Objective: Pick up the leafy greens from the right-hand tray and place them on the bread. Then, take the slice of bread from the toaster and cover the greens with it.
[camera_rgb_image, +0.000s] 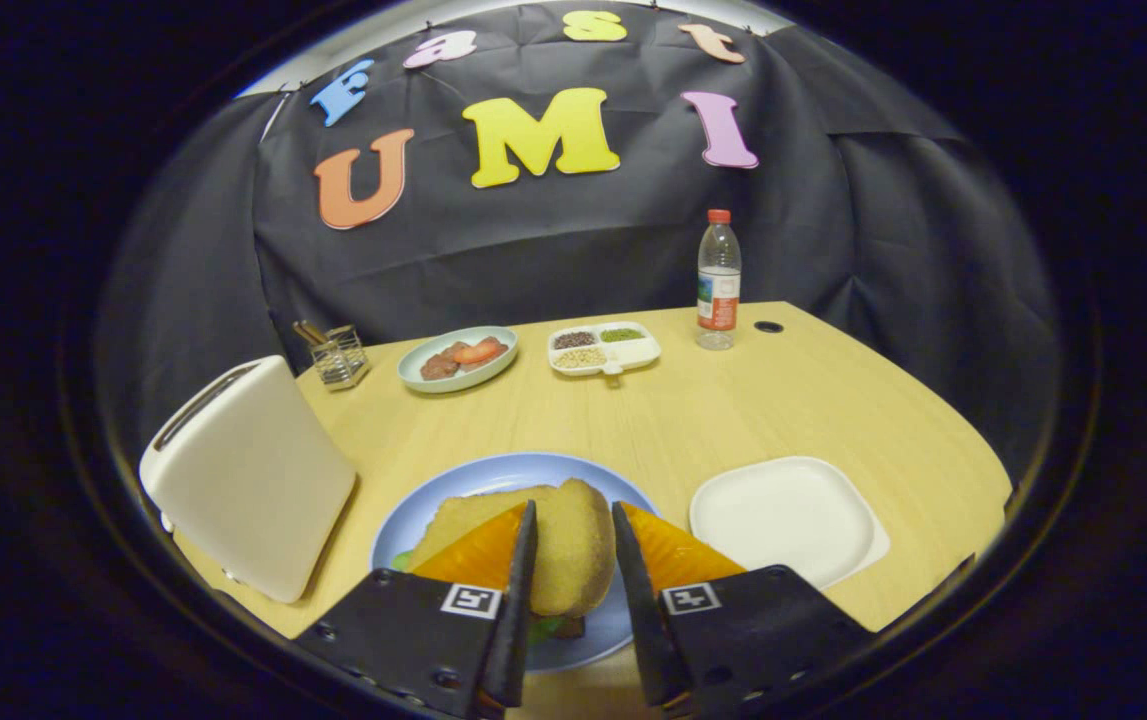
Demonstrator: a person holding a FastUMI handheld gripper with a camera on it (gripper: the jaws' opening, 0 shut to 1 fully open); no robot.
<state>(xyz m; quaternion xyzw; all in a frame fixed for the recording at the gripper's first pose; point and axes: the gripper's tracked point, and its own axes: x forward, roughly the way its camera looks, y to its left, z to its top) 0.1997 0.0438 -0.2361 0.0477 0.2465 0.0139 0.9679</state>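
My gripper (573,510) is shut on a slice of bread (573,560), which fills the gap between the two fingers, low over the blue plate (503,470). A second slice of bread (463,520) lies on the plate, partly behind the left finger. Bits of leafy greens (551,628) peek out from under the held slice, and more show at the plate's left edge. The white toaster (248,480) stands to the left of the plate, its slot dark. To the right of the plate lies the white tray (783,515), bare.
Beyond the plate stand a pale bowl with tomato and meat (457,357), a divided dish of grains (603,348), a water bottle (718,280) and a small glass holder (338,355). A round hole (768,326) is in the wooden table.
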